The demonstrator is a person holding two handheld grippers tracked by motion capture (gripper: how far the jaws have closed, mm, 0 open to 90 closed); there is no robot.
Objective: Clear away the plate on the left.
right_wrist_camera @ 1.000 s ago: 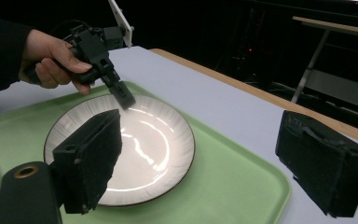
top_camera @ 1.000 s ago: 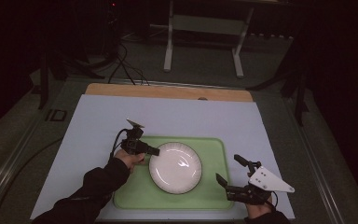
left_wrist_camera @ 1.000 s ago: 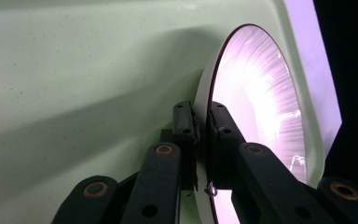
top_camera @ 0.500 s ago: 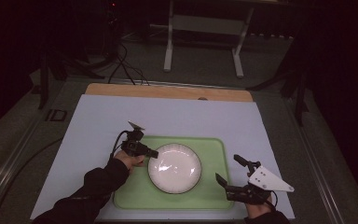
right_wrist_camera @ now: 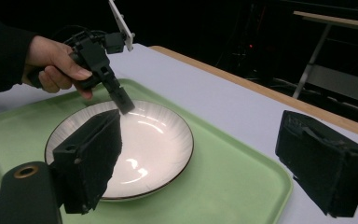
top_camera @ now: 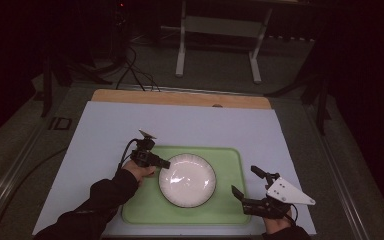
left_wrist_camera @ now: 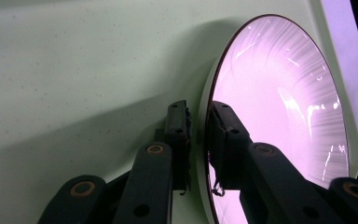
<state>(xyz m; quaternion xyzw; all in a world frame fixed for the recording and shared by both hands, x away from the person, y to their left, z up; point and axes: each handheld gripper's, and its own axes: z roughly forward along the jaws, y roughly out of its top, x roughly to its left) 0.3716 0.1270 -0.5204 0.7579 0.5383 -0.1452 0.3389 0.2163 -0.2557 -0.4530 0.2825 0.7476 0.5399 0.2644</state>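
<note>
A green tray [top_camera: 230,212] lies on the pale sheet covering the table [top_camera: 105,125], near the person's edge. In it sits one white plate [top_camera: 187,180], round, with a dark line on its rim and fine ribs fanning from the middle; nothing lies on the plate, and the rest of the tray floor around it is bare. In the right gripper view the plate [right_wrist_camera: 144,149] lies toward the tray's near left part, with open green to its right.

The left gripper [top_camera: 161,163] reaches in from the tray's left side and has the plate's left rim between its jaws. In the left gripper view the rim [left_wrist_camera: 204,140] runs up between the two black jaws, one jaw over the plate's glossy face, the other beneath it against the tray [left_wrist_camera: 74,70]. The jaws have just been opening a little; a thin gap seems to show beside the rim, though at this angle it is hard to be sure whether the pads still press.

The right gripper [top_camera: 247,182] is held at the tray's right edge, well apart from the plate, its jaws spread wide with nothing between them.

On the dark floor frame left of the table a small marking [top_camera: 60,123] looks like lettering, too dim to read.
</note>
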